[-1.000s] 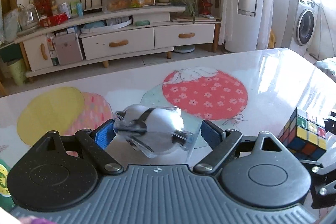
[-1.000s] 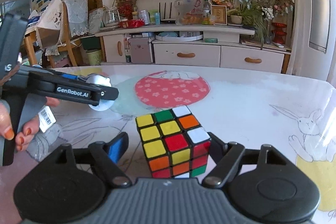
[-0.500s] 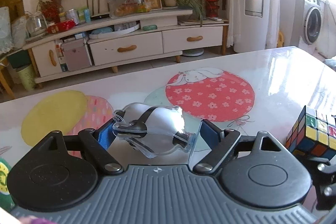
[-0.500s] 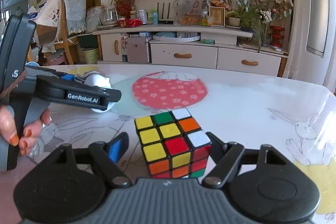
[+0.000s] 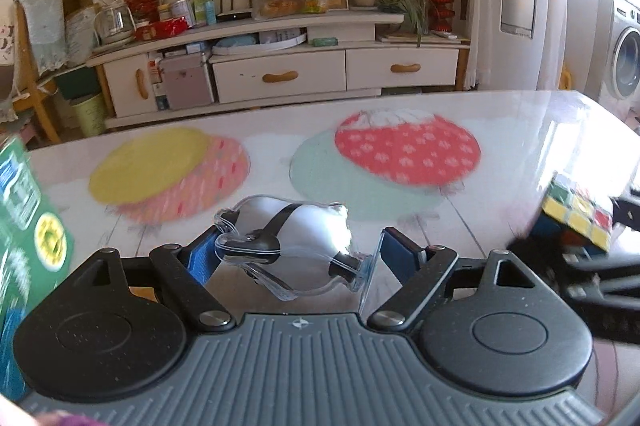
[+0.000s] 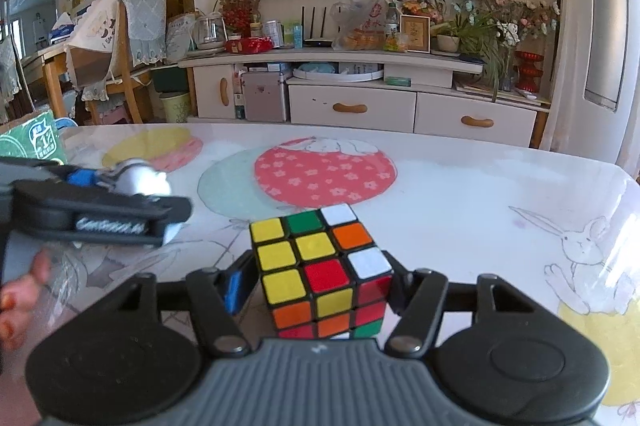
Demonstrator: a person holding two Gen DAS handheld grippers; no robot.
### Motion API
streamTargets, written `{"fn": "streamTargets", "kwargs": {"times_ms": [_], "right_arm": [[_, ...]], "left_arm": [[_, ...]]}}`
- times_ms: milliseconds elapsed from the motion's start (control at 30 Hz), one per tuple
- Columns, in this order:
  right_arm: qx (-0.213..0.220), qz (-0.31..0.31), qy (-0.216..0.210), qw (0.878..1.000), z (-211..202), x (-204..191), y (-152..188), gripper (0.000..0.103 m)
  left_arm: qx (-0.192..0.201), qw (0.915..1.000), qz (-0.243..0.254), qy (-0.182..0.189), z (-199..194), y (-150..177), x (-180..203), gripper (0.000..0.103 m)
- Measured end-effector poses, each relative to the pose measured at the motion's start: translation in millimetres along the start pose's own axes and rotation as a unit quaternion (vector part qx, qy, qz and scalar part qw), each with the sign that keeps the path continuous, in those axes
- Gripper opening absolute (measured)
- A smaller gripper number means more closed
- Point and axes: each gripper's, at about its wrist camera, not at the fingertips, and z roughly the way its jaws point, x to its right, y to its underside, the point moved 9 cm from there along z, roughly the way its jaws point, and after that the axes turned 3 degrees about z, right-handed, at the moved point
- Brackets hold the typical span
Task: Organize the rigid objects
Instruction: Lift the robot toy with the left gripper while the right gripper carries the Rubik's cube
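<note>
My left gripper (image 5: pixel 294 252) is shut on a clear plastic blister pack (image 5: pixel 292 246) with a white rounded object and a black strap inside, held above the table. My right gripper (image 6: pixel 320 278) is shut on a Rubik's cube (image 6: pixel 322 272), held just above the table. The cube also shows blurred at the right edge of the left wrist view (image 5: pixel 576 218). The left gripper and its pack show at the left of the right wrist view (image 6: pixel 132 182).
The table (image 6: pixel 460 194) has a glossy cloth with a red flowered circle (image 6: pixel 326 172) and a yellow circle (image 5: pixel 148 164). A green box (image 5: pixel 24 210) stands at the table's left edge. A TV cabinet (image 6: pixel 360 82) and a chair (image 6: pixel 120 38) stand beyond the table.
Both grippers have moved left across the table with their objects still held. The green box has come into view at the left. The left view is motion-blurred.
</note>
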Motion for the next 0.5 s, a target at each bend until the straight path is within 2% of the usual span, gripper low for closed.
{"fn": "streamTargets", "kwargs": {"times_ms": [300,500], "right_arm": [[0.011,-0.025,0.025,0.999,-21,-7,12,0.063],[0.021,-0.011,0.051,0.998,-41,0,21,0.063]], "left_arm": [[-0.015,0.9999,-0.001,-0.002,-37,25,17,0.103],[-0.024,0.9996,0.003,0.015,-57,38,30,0.103]]}}
